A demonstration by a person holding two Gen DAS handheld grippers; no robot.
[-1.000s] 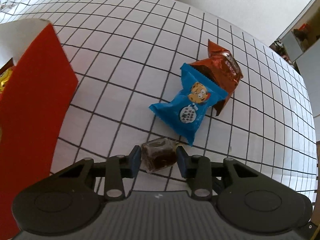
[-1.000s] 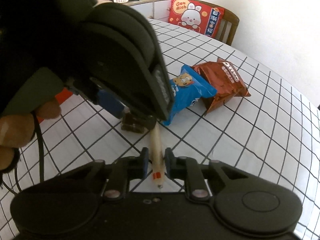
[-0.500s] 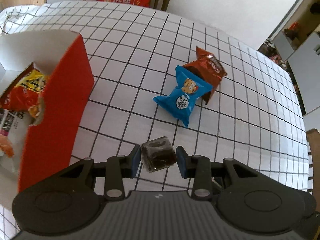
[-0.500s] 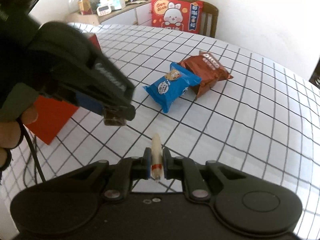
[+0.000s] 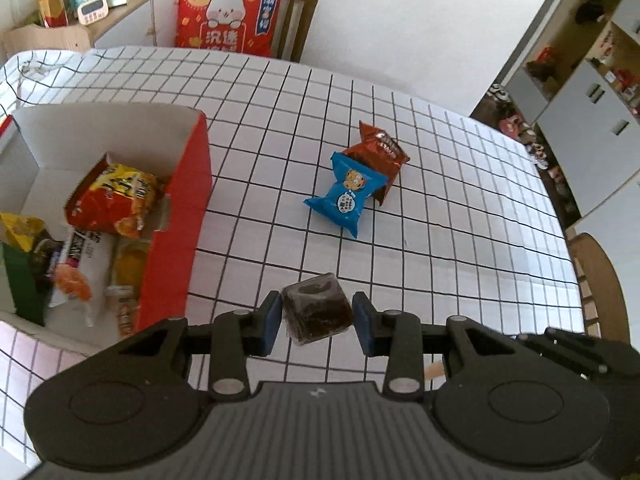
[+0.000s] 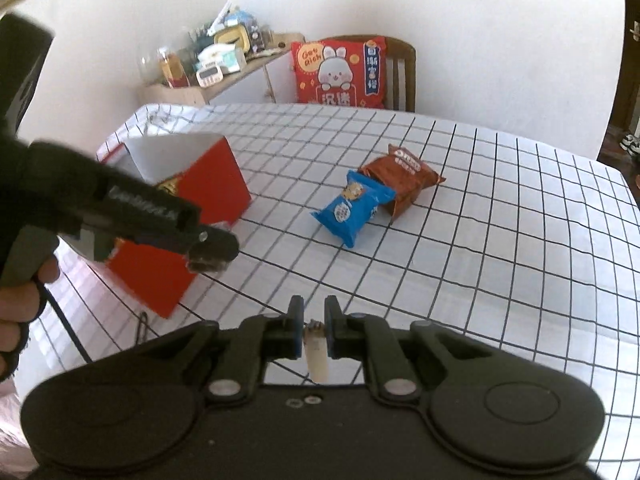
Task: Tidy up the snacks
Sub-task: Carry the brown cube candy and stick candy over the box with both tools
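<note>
My left gripper is shut on a dark brown wrapped cube snack, held above the checked tablecloth to the right of the red box. In the right wrist view the left gripper hangs in front of the red box. My right gripper is shut on a thin pale sausage stick, held above the table. A blue snack packet and a brown Oreo packet lie together mid-table.
The red box holds several snack bags, among them a red-yellow one. A chair with a red rabbit cushion stands at the far table edge. A cluttered shelf is at the back left, cabinets at the right.
Both grippers have risen and pulled back from the table with their snacks. The red box's inside has come into the left wrist view.
</note>
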